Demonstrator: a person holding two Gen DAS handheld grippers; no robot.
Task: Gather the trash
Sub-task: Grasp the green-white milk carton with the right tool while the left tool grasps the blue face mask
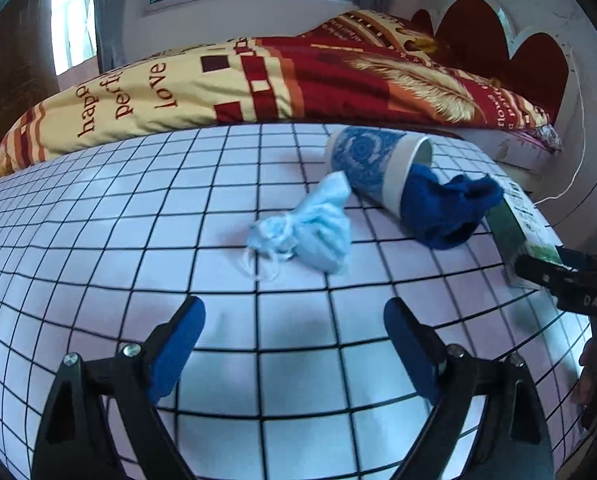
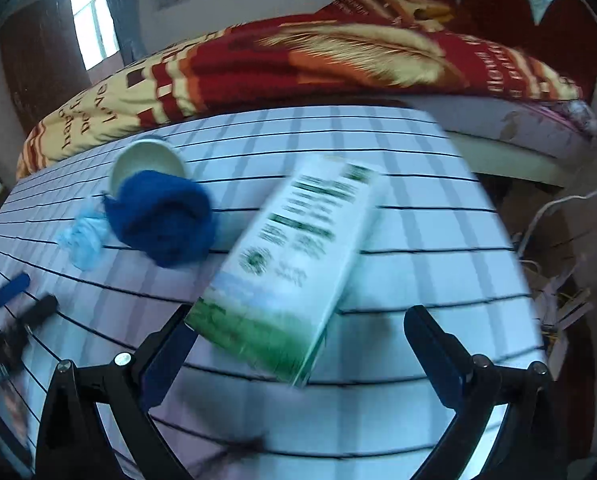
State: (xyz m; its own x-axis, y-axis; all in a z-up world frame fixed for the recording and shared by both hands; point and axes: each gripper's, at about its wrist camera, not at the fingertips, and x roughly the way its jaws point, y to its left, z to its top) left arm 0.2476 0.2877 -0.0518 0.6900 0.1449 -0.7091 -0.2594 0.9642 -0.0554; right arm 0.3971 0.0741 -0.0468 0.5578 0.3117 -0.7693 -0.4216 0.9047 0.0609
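A crumpled light-blue face mask lies mid-table, just ahead of my open, empty left gripper. Behind it a blue-patterned paper cup lies on its side, with a dark blue cloth at its mouth. A green-and-white carton lies flat on the table; its near corner sits between the open fingers of my right gripper, close to the left finger. The carton and the right gripper show at the right edge of the left wrist view. The cup, cloth and mask appear left in the right wrist view.
The table has a white cloth with a black grid. A bed with a red-and-yellow blanket runs along its far edge. White cables and clutter lie on the floor past the table's right edge.
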